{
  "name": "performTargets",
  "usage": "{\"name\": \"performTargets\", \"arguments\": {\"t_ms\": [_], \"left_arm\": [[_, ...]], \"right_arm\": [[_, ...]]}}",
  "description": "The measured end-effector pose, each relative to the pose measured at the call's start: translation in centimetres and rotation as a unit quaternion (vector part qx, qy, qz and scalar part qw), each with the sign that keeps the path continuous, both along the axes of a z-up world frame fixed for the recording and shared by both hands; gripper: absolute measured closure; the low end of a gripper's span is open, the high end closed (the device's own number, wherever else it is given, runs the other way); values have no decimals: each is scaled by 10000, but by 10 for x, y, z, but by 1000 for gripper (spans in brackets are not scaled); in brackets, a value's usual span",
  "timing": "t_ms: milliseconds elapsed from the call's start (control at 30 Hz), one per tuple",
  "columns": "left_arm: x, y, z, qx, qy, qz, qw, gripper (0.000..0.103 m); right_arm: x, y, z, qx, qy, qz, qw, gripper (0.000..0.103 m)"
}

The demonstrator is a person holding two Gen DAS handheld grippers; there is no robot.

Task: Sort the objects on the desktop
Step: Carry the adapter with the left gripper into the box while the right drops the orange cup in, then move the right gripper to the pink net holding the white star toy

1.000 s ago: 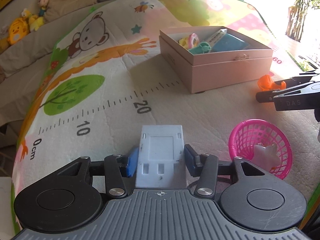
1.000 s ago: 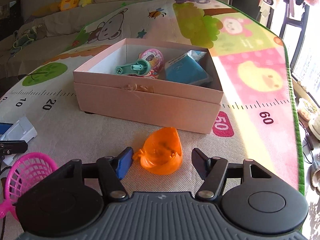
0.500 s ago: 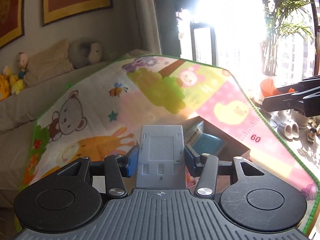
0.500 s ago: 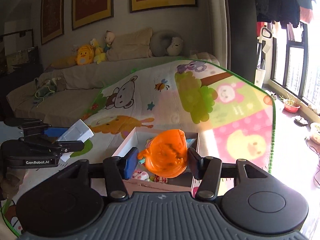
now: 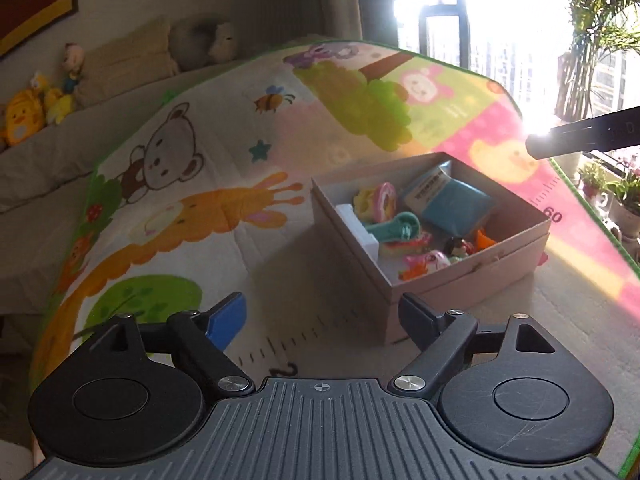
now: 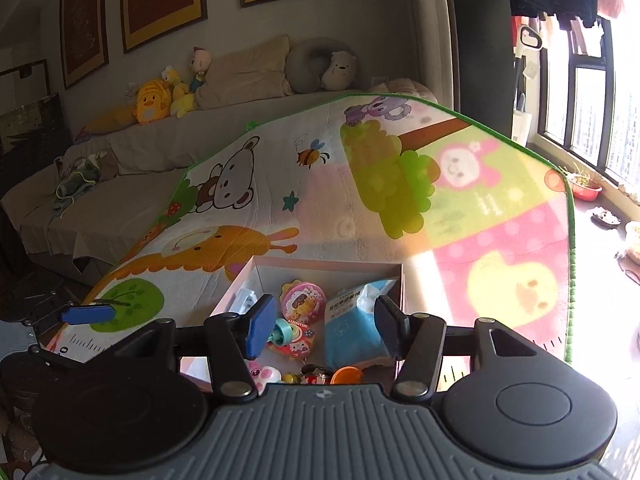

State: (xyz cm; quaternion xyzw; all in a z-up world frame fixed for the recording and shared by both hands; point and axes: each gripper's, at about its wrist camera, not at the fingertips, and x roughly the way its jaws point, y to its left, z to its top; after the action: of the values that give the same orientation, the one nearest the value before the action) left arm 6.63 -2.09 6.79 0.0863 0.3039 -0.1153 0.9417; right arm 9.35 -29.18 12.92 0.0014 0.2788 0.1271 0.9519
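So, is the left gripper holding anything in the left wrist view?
No, the left gripper holds nothing: its jaws are opening with only the mat visible between them, in front of the box.

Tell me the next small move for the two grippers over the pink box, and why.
Probably lift both away from the pink box. The left gripper is opening with nothing between its jaws, the right gripper looks empty too, and the orange toy already lies inside.

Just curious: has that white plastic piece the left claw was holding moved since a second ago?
Yes. The white piece now lies inside the pink box, against its near-left wall; the left gripper is empty, its jaws opening.
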Motion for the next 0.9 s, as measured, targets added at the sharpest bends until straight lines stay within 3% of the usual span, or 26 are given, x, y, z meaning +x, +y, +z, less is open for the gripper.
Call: {"name": "performTargets", "arguments": {"t_ms": [133,233,400,500,600,700,900], "left_arm": [[-29,21,-23,86,317,350,9988,9],[-38,31,-29,-121,483,569,9971,8],[-47,29,-27,-410,496,547,9964,7],[-51,23,-25,-426,436,450,9971,7],[-58,23,-21,-502,340,433,9972,6],[-65,28,-18,-594,259,426,9970,5],[-69,38,-23,-642,296,500,9962,3]], "right_arm": [[-41,26,-25,-43,503,795,9956,48],[-72,52,-48,-15,953,1410,9854,49],[-105,84,-74,-291,1189,1776,9765,51],[-105,96,-87,-598,1216,1695,9762,49],[-97,100,-95,-563,1327,1643,9758,49],[-84,103,-94,-609,1337,1470,9782,56],[-54,94,-76,-907,950,842,9877,68]]}}
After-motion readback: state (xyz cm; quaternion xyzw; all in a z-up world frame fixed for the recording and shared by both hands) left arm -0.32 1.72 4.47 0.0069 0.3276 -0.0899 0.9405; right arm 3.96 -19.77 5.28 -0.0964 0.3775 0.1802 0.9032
